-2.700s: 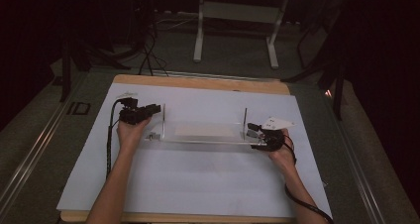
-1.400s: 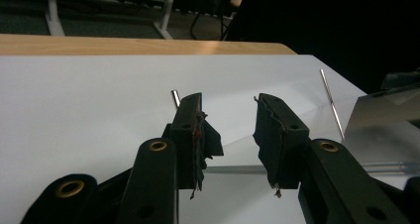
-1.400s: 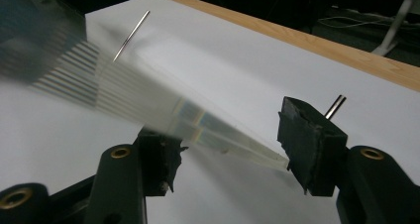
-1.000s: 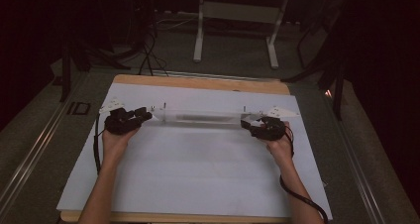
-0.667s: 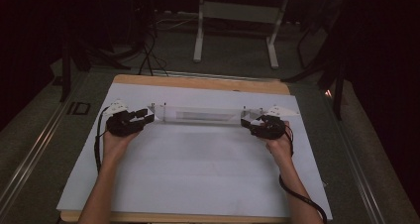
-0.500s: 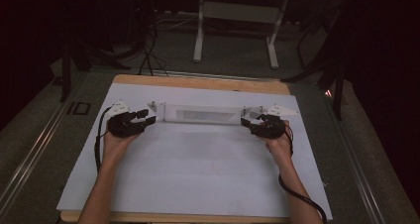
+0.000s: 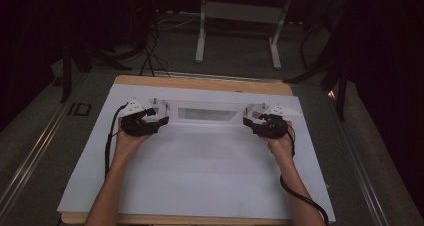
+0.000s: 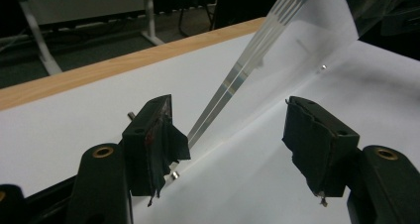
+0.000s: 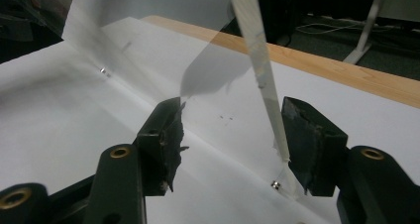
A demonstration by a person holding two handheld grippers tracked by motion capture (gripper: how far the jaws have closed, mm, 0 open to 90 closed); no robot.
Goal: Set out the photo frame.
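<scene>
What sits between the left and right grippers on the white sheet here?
A clear plastic tray spans the gap between the left gripper and right gripper in the high view, resting on the white sheet. Each gripper's open jaws flank one end.

Clear glossy panel (image 7: 206, 114), probably acrylic; matt white paper (image 7: 200, 176)

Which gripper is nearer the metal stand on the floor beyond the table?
Right, slightly. The stand sits beyond the table's far edge, right of centre. The right gripper is just right of it and nearer; the left gripper sits further off to its left.
</scene>
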